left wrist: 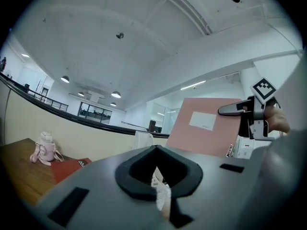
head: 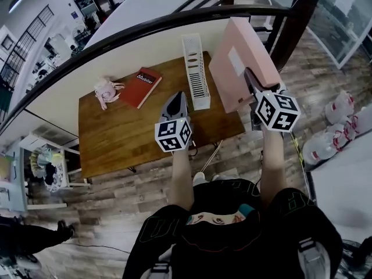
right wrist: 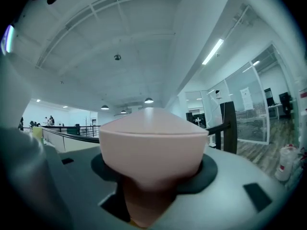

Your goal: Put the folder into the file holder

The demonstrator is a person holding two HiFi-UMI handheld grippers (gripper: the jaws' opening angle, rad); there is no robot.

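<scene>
The pink folder (head: 235, 63) is lifted and tilted above the table's right end, with my right gripper (head: 251, 85) shut on its near edge. In the right gripper view the folder (right wrist: 151, 145) fills the space between the jaws of the right gripper (right wrist: 151, 176). The white file holder (head: 196, 70) stands upright on the wooden table (head: 116, 135), just left of the folder. My left gripper (head: 177, 104) hovers near the holder's front end, shut and empty. From the left gripper (left wrist: 157, 152) I see the file holder (left wrist: 143, 140), the folder (left wrist: 199, 128) and the right gripper (left wrist: 238, 110).
A red book (head: 141, 86) and a small pink toy (head: 106, 90) lie on the table's far left part. A dark curved railing (head: 145, 28) runs behind the table. White bags (head: 340, 127) sit on the floor to the right.
</scene>
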